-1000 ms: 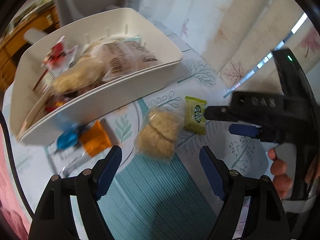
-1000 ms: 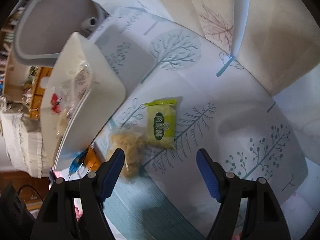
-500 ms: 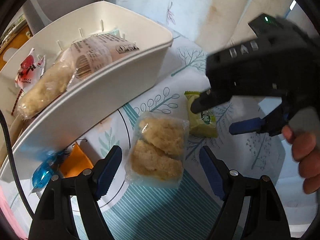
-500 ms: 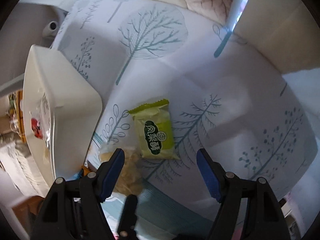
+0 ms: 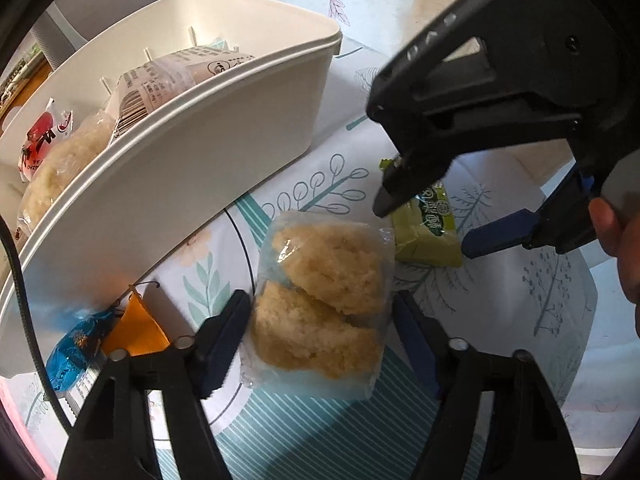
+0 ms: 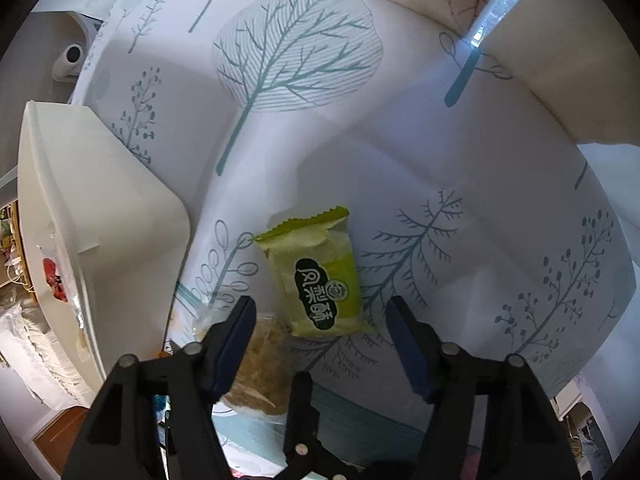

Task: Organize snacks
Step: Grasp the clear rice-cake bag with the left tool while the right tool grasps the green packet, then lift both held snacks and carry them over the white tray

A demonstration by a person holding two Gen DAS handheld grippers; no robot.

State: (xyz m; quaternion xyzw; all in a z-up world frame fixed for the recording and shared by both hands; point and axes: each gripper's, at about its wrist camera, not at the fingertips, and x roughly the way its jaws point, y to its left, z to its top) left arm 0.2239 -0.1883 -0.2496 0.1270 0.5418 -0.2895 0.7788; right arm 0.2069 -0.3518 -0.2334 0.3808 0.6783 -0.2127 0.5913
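A clear packet of two pale crumbly cakes [image 5: 320,304] lies on the patterned tablecloth. My left gripper [image 5: 320,344] is open, its blue pads either side of the packet's near end. A green wrapped snack [image 6: 316,276] lies just beyond it and shows in the left wrist view [image 5: 428,228]. My right gripper [image 6: 320,340] is open and hovers over the green snack; it also shows in the left wrist view [image 5: 424,224] from the side. A white bin [image 5: 172,168] on the left holds several wrapped snacks.
A blue-wrapped candy [image 5: 76,348] and an orange packet [image 5: 136,328] lie against the bin's near wall. The bin [image 6: 96,216] stands left of the green snack. A cushioned seat back [image 6: 560,80] rises behind the cloth.
Both grippers moved in closer. My left gripper now straddles the cake packet. My right gripper dropped over the green snack, which now sits between its fingers.
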